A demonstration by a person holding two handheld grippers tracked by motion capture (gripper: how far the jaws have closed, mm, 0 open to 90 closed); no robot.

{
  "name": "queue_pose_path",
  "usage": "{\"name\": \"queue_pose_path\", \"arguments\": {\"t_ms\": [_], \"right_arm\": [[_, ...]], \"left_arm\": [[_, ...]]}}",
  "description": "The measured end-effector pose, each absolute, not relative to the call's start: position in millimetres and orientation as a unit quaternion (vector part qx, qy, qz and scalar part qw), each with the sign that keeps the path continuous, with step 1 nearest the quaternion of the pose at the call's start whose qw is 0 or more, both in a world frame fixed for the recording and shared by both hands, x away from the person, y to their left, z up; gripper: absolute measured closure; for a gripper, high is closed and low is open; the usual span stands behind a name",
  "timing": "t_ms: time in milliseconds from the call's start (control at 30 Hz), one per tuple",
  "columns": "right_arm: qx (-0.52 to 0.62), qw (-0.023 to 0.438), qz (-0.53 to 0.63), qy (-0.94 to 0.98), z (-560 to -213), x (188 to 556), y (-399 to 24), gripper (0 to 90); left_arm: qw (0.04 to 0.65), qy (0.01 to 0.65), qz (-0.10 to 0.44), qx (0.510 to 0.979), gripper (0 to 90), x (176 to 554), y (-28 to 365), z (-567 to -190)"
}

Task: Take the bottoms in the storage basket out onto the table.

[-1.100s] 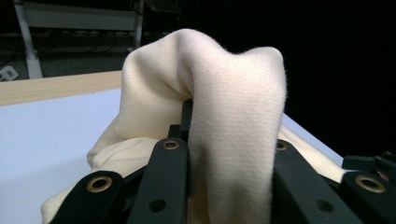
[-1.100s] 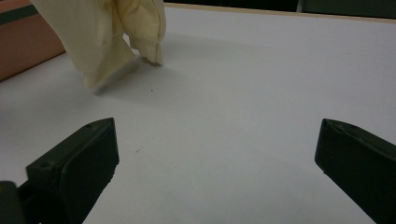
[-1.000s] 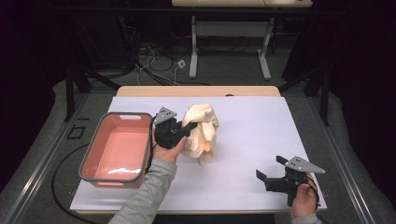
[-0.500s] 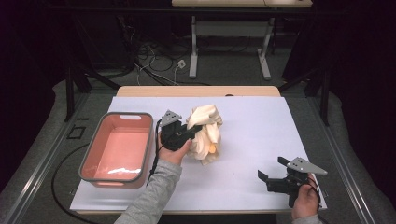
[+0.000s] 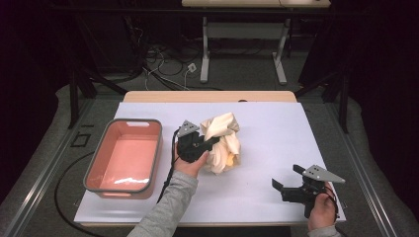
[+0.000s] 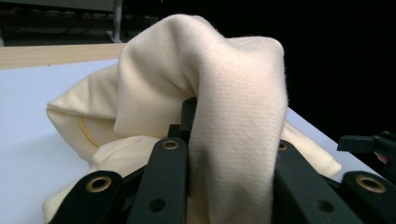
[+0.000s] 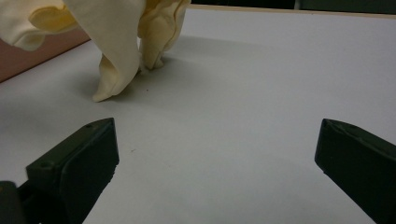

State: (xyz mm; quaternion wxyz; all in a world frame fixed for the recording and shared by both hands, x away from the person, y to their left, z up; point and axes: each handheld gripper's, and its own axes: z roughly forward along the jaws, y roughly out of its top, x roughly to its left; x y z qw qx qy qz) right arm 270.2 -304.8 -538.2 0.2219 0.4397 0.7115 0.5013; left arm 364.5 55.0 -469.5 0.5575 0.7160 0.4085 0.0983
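Cream cloth (image 5: 222, 143) bunches in the clamped left claw (image 5: 210, 144); a thin pinch could slip over the pink tub (image 5: 123, 155). Right claw (image 5: 289, 180) gapes empty.

Light falls from above onto the white surface (image 5: 267, 148), bright against a dark room around the frame edges. Glare streaks the lower part of the pink tub (image 5: 123, 153). In the right gripper view the near black jaws blur; the cloth (image 7: 116, 51) casts a soft shadow.

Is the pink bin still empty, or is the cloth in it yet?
Empty. The pink bin shows bare floor; the cream cloth sits bunched on the white mat beside it, clamped in the left tool.
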Motion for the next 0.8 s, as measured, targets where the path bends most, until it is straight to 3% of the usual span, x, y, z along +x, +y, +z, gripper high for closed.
{"name": "queue_pose_path", "arguments": {"t_ms": [800], "right_arm": [[0.431, 0.224, 0.500, 0.717, -536, 272, -304, 0.0]], "left_arm": [[0.528, 0.416, 0.076, 0.737, 77.8, 376, 22, -517]]}}
